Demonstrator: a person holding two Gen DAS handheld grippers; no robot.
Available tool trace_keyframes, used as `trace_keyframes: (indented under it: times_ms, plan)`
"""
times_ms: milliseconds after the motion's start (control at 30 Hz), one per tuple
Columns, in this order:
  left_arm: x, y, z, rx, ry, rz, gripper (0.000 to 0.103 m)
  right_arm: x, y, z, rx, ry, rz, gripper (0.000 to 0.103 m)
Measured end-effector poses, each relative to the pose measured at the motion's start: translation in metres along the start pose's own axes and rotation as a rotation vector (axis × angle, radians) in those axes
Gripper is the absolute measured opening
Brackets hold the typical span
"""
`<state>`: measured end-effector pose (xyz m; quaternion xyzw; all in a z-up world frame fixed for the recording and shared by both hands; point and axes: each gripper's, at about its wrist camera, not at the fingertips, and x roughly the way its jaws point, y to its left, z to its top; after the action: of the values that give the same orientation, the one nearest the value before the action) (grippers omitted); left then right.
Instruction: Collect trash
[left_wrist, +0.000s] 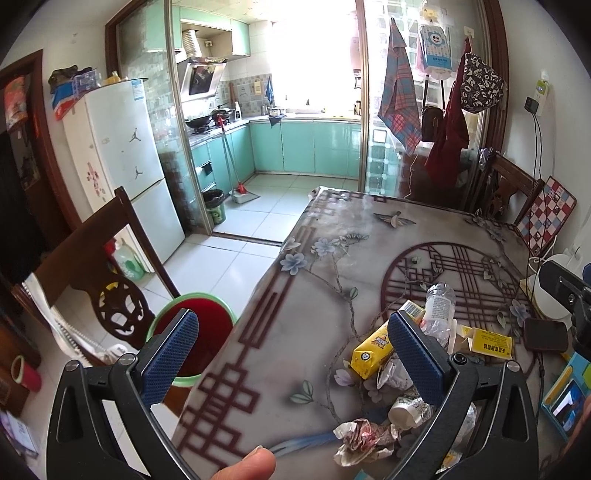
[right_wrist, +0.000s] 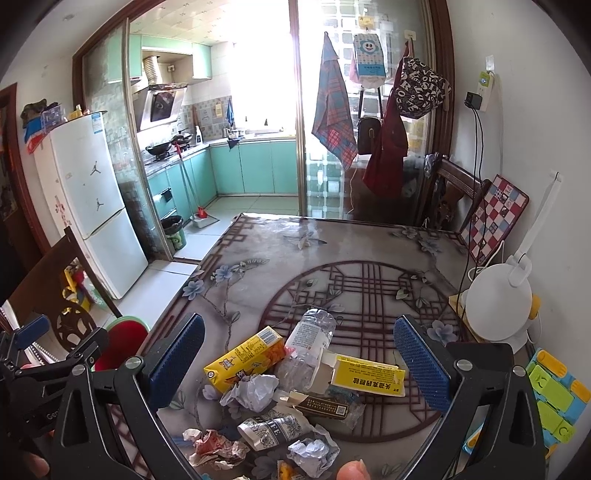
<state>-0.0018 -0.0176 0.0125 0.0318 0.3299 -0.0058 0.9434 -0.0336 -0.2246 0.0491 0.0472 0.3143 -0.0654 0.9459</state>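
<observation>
Both grippers wide open, holding nothing: left gripper (left_wrist: 291, 360) over the table (left_wrist: 332, 236) edge, right gripper (right_wrist: 299, 365) above the trash pile (right_wrist: 291, 391). Pile sits on the table's near side: yellow cartons, crushed clear bottle (right_wrist: 308, 334), crumpled paper. Red bin (left_wrist: 192, 332) just beside the table's left edge.

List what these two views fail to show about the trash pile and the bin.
- Red bin: left wrist view, base hidden by table edge and finger; inside only shadow.
- Crumpled paper cup: left wrist view, partly behind the left gripper frame.
- Orange scrap: right wrist view, cut off at bottom edge.
- Yellow box: print too small to read.
- Both grippers open, holding nothing.
</observation>
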Motion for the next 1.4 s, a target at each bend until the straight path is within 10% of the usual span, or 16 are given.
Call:
trace_keyframes:
  times_ms: [1400]
  plan:
    - [-0.0014, -0.0065, 0.0016, 0.008, -0.003, 0.029, 0.103, -0.0008, -0.0033, 0.0077, -0.014, -0.037, 0.009, 0.103]
